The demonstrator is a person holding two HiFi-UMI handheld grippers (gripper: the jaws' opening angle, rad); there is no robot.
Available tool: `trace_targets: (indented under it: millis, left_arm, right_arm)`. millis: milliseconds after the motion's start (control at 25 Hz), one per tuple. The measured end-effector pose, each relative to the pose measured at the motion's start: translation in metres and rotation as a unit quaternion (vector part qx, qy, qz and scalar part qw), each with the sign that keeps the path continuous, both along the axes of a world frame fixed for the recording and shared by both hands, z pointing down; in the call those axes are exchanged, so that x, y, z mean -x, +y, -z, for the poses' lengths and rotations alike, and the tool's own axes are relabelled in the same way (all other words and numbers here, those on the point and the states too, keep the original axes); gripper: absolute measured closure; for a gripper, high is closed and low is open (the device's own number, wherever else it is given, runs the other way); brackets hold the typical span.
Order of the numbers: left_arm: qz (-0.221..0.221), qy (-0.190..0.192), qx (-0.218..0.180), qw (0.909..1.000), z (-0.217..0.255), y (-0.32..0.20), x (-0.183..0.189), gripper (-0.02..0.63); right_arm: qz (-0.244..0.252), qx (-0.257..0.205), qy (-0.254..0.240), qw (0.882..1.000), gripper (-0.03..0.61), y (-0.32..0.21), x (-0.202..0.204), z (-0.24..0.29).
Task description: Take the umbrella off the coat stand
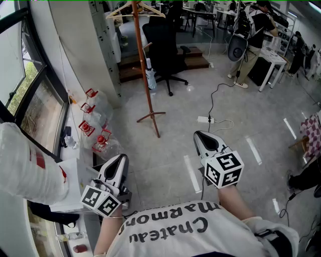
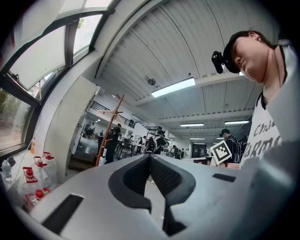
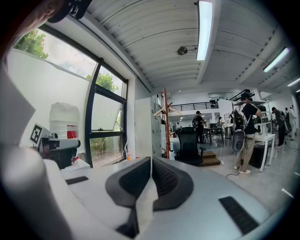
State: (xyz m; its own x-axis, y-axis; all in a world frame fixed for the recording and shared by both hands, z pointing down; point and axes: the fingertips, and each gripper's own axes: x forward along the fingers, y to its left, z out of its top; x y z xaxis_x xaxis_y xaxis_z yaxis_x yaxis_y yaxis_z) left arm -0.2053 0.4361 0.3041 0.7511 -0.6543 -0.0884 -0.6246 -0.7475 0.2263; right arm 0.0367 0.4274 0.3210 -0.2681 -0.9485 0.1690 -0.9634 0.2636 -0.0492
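Note:
A reddish-brown wooden coat stand (image 1: pixel 144 70) rises from the grey floor in the upper middle of the head view, with a wooden hanger (image 1: pixel 135 8) on top. A pale folded umbrella (image 1: pixel 150 75) hangs against its pole about halfway up. My left gripper (image 1: pixel 122 157) and right gripper (image 1: pixel 198 134) are held close to my body, well short of the stand, both shut and empty. The left gripper view shows its jaws (image 2: pixel 150 157) closed, with the stand (image 2: pixel 108 136) far off to the left. In the right gripper view the closed jaws (image 3: pixel 151 160) point toward the stand (image 3: pixel 166 124).
A black office chair (image 1: pixel 163 45) stands right behind the stand. Water jugs with red caps (image 1: pixel 98 125) sit along the window wall on the left. A power strip with a cable (image 1: pixel 204 119) lies on the floor. A person (image 1: pixel 251 35) stands by a white table (image 1: pixel 273 60) at back right.

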Motion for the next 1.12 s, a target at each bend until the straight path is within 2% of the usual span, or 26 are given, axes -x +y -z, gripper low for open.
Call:
trace_targets:
  millis: [440, 680, 920, 1040, 1120]
  left_arm:
    - [-0.008, 0.013, 0.002, 0.9999, -0.009, -0.039, -0.048, 0.589]
    - [-0.02, 0.016, 0.033, 0.9991, -0.04, -0.049, -0.094, 0.589]
    - [-0.057, 0.028, 0.07, 0.9955, -0.059, -0.078, -0.116, 0.591]
    - [-0.074, 0.039, 0.082, 0.9932, -0.064, -0.104, -0.123, 0.591]
    - [-0.077, 0.031, 0.076, 0.9936, -0.063, -0.123, -0.125, 0.591]
  right_arm:
    - [0.001, -0.011, 0.012, 1.0, 0.543, -0.03, -0.047, -0.01]
    - [0.016, 0.033, -0.038, 0.999, 0.543, -0.039, -0.075, -0.054]
    - [0.019, 0.073, -0.125, 0.989, 0.543, -0.069, -0.08, -0.081]
    - [0.009, 0.08, -0.138, 0.987, 0.543, -0.091, -0.081, -0.087]
    - [-0.001, 0.078, -0.131, 0.988, 0.543, -0.107, -0.084, -0.087]
